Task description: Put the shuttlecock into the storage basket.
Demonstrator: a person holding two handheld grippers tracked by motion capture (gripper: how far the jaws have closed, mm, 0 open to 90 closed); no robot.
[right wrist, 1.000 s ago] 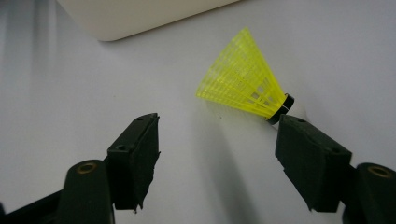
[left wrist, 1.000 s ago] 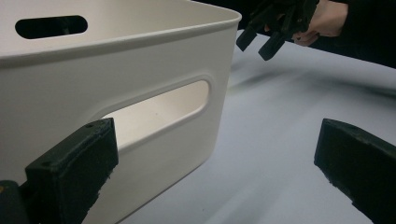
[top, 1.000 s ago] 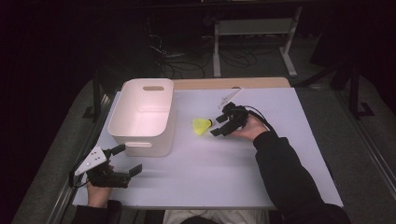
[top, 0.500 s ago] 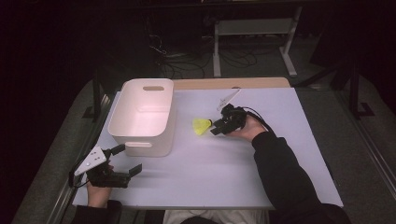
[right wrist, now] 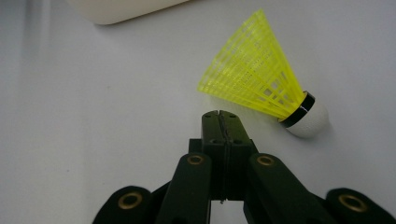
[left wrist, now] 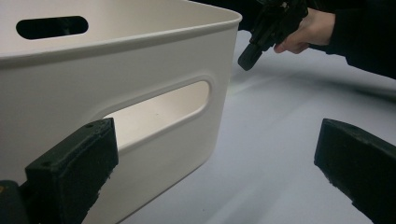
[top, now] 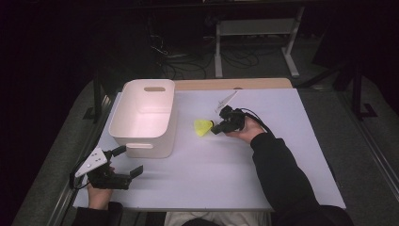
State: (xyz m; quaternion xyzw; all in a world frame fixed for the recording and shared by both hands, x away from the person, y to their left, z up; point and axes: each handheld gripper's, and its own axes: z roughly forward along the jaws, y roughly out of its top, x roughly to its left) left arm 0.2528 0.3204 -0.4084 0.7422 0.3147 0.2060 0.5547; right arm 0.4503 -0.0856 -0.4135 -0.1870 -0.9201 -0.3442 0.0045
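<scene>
Writing: none readable on the shuttlecock (right wrist: 261, 79), bin or grippers.
Shuttlecock place: lying on the white table (top: 263, 179), mid-table, between the bin (top: 143, 117) and the right gripper (top: 217, 128).
Shuttlecock axis: on its side; in the high view the cork points at the gripper and the yellow skirt at the bin.
Right gripper: jaws just closed, pressed together on nothing, tips just beside the skirt.
Left gripper (top: 127, 161): jaws spread, near the table's front left corner, facing the bin's handle slot.

Black two-jaw right gripper (right wrist: 220, 115), jaws just closed together on nothing, tips just beside a yellow plastic mesh shuttlecock with white cork (right wrist: 261, 77) lying on a pale tabletop (right wrist: 93, 116).
</scene>
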